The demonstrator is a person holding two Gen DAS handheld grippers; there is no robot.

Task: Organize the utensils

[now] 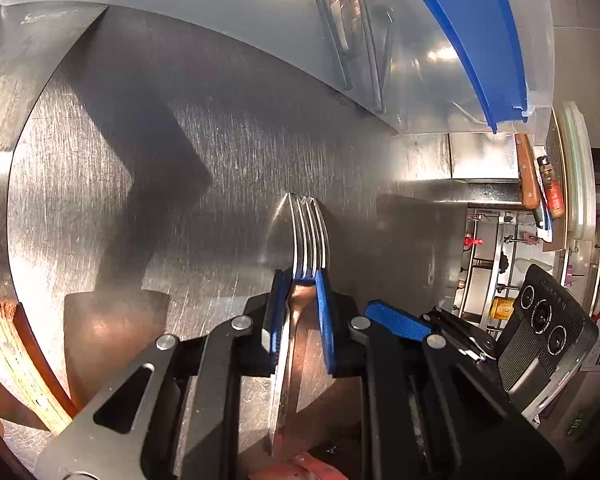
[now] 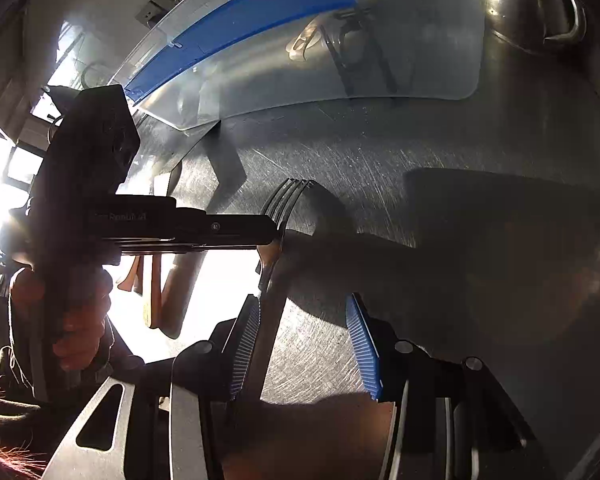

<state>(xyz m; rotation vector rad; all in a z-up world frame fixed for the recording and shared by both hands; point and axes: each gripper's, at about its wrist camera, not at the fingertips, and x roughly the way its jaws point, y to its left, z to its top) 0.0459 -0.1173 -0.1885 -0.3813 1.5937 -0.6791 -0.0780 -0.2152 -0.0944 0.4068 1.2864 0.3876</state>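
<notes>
Steel fork (image 1: 309,236) is pinched in your left claw (image 1: 298,280); your right claw (image 2: 300,336) is spread, so be aiming for the clear bin (image 1: 420,60).

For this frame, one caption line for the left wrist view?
Left claw shut on a fork, tines forward above the steel counter, clear bin ahead.

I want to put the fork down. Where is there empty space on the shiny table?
The fork sits pinched in the left gripper. Bare steel table spreads left of it, toward the wooden board. Ahead it is crowded: the clear utensil bin blocks the way. The right gripper crowds the right.
</notes>
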